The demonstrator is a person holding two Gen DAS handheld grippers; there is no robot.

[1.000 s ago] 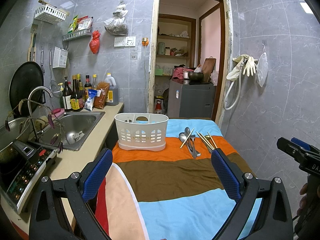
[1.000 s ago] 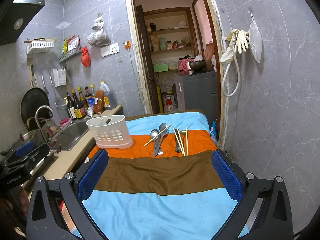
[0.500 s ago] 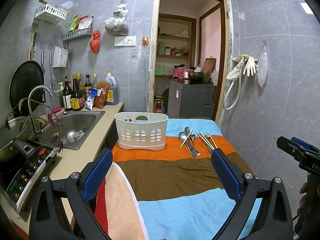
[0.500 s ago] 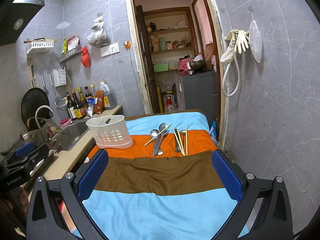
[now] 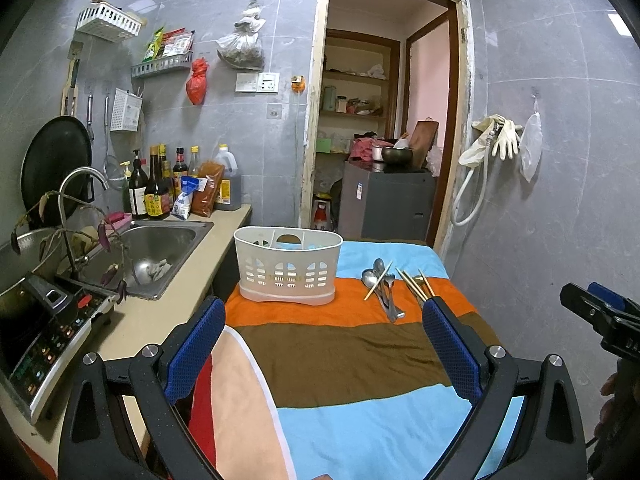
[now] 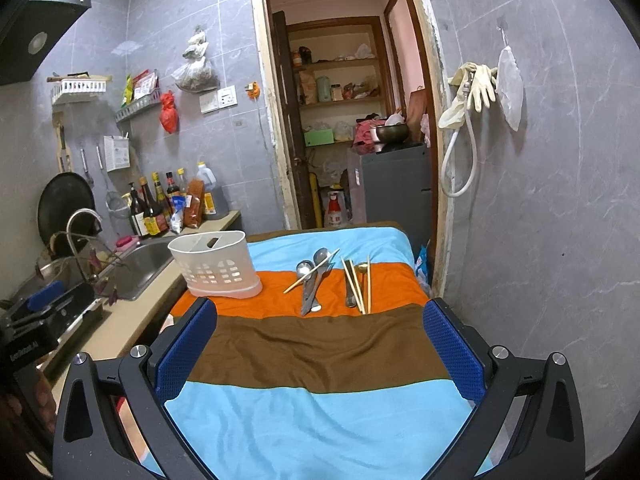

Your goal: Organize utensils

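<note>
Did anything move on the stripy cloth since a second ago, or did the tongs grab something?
Nothing visibly changed. The left tongs and right tongs stay open and empty, held back from the spoons and chopsticks, which lie on the orange stripe beside the white basket as before.

Basically nothing changed, only the left gripper [image 6: 34, 314] drifted a touch lower at the right wrist view's edge.
</note>
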